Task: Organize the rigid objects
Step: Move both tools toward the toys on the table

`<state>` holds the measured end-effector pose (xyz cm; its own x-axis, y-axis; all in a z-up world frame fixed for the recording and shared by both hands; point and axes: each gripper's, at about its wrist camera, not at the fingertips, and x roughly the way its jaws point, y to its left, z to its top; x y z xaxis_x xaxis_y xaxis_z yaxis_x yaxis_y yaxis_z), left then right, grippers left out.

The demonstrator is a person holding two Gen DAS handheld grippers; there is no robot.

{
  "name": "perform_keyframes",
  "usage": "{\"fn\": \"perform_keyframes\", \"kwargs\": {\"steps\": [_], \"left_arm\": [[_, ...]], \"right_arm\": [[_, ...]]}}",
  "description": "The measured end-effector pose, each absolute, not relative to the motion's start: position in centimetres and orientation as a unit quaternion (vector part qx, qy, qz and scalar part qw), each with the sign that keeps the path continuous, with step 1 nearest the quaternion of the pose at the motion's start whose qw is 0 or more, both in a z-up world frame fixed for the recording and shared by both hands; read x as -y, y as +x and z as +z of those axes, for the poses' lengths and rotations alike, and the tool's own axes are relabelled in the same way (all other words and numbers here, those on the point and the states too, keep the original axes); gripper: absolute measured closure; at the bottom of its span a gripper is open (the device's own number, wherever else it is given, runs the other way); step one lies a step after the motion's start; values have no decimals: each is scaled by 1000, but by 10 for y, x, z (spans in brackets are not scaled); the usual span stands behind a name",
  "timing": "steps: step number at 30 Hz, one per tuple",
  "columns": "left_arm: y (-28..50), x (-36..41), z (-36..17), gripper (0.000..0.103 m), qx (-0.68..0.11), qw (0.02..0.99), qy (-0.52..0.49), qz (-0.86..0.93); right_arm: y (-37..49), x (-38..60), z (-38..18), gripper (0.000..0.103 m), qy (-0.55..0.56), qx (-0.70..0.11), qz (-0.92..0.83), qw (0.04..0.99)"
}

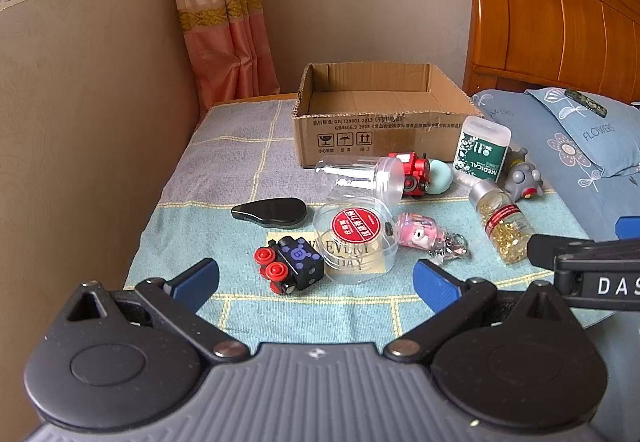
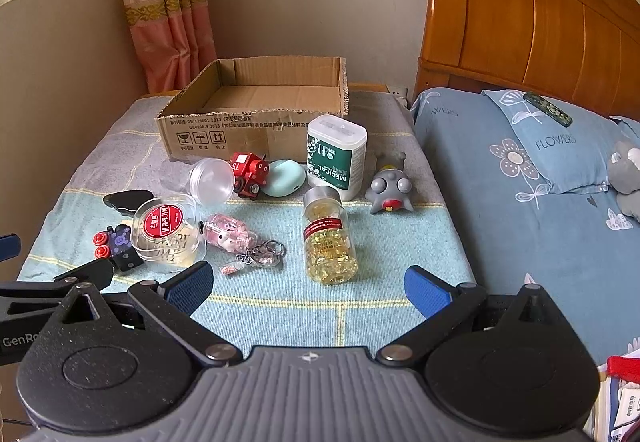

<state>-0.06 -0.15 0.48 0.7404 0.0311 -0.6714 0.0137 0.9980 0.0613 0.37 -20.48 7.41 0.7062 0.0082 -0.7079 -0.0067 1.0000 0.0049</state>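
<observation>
An empty cardboard box (image 1: pixel 380 110) (image 2: pixel 256 102) stands at the back of a cloth-covered table. In front of it lie a black toy with red wheels (image 1: pixel 290 262) (image 2: pixel 116 244), a clear round tub with a red label (image 1: pixel 356 238) (image 2: pixel 164 230), a capsule bottle (image 1: pixel 502 224) (image 2: pixel 328 238), a pink keychain bottle (image 1: pixel 420 236) (image 2: pixel 232 236), a red toy train (image 1: pixel 414 172) (image 2: pixel 250 172), a green-and-white MEDICAL box (image 1: pixel 482 148) (image 2: pixel 336 158) and a grey figurine (image 2: pixel 388 188). My left gripper (image 1: pixel 316 284) is open just short of the black toy and the tub. My right gripper (image 2: pixel 308 288) is open just short of the capsule bottle.
A black flat case (image 1: pixel 272 212), a clear capsule shell (image 2: pixel 210 178) and a mint pebble-shaped case (image 2: pixel 284 172) also lie on the cloth (image 2: pixel 280 302). A bed with a blue floral pillow (image 2: pixel 560 146) and a wooden headboard (image 2: pixel 520 22) borders the table's right side. A wall and a curtain close off the left.
</observation>
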Motion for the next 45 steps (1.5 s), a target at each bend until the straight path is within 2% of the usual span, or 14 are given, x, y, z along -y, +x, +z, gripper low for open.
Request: {"fn": "perform_keyframes", "kwargs": {"steps": [45], "left_arm": [[40,-23,-28,1,-375,925,21,-52]], "right_arm": [[46,188,56,0,-47,-364,86,926]]}}
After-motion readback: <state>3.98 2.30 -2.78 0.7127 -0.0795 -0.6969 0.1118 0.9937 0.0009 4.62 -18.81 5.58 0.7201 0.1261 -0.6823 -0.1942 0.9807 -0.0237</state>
